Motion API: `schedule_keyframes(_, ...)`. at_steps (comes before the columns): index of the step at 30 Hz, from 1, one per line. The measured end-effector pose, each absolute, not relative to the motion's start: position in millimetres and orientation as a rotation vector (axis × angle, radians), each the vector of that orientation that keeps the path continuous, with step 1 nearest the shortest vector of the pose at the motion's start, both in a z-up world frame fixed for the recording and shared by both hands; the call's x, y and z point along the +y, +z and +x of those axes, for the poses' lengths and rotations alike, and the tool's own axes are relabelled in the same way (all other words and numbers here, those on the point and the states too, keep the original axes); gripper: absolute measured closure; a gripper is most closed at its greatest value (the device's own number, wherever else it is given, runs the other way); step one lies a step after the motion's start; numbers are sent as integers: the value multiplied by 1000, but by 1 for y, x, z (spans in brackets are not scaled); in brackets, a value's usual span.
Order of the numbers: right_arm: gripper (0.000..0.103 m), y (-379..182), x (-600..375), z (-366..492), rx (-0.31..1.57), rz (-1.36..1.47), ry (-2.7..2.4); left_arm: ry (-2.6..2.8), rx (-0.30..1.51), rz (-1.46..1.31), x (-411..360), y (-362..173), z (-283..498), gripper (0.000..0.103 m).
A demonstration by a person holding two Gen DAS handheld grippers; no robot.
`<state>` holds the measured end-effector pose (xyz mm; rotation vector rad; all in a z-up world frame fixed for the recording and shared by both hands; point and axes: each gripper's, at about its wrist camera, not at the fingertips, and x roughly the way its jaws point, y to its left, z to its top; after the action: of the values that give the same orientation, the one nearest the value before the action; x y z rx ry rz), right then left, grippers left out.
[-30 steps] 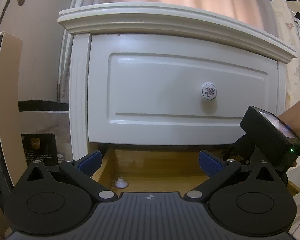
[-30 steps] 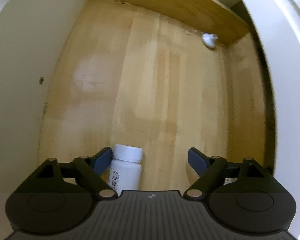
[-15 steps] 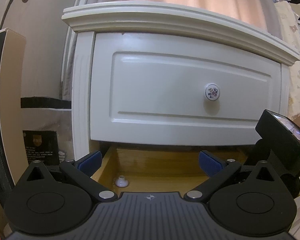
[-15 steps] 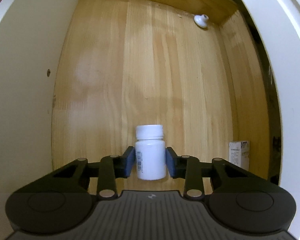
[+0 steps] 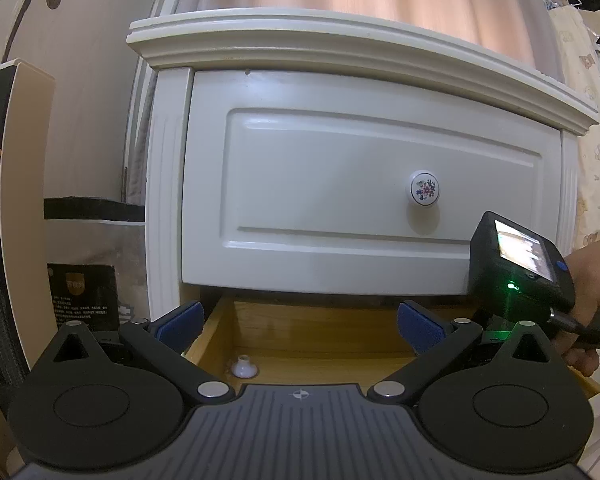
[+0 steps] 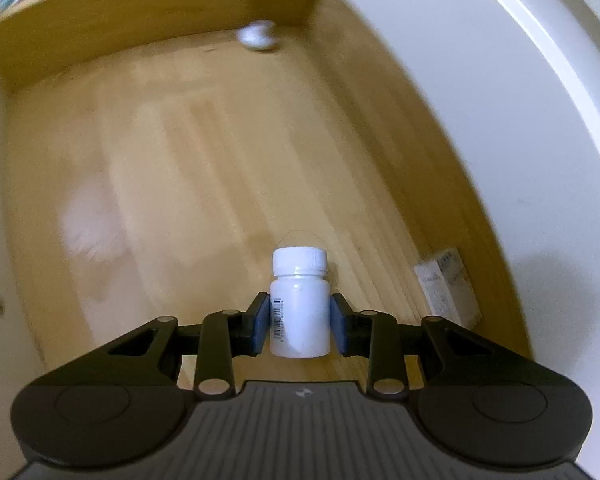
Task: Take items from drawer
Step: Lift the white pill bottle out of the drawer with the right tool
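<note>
Right wrist: one bottle [image 6: 299, 307], one box [image 6: 447, 287].

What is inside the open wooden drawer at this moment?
A white pill bottle gripped by the right claw, a small white knob-like piece at the far corner, and a small box by the side wall. The claw body hides the nearest floor.

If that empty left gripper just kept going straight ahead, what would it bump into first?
Probably the closed upper drawer front: the left gripper, fingers open and empty, aims near its lower edge, just above the open drawer. Depth is hard to judge.
</note>
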<state>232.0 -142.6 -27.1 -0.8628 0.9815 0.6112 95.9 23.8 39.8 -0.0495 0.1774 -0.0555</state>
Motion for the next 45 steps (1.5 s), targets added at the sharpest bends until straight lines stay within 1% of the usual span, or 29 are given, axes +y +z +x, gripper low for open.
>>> schedule_keyframes(2,69,-25,-145,231,997,-853,591,-57,177,-51,24,40,96,0)
schedule_keyframes(4,63,-23,-146,230,1012,-845,587,-59,175,-53,25,40,96,0)
schedule_keyframes(5,58,-22,-146,230,1019,-843,589,-59,174,-55,25,40,95,0)
schedule_keyframes(7,57,-21,-145,230,1032,-847,600,-60,170,-52,25,40,95,0)
schedule_keyframes(22,60,-29,-109,247,1159,-982,611,-87,172,-13,23,41,95,0)
schedule_keyframes(26,63,-34,-104,242,1174,-993,590,-97,173,-19,24,41,95,0)
schedule_keyframes(27,67,-35,-104,241,1170,-998,583,-99,173,-20,24,41,95,0)
schedule_keyframes(29,70,-35,-106,237,1159,-988,576,-99,168,-20,24,40,94,0)
schedule_keyframes(45,71,-9,-135,207,998,-789,565,-80,165,-7,21,40,95,0)
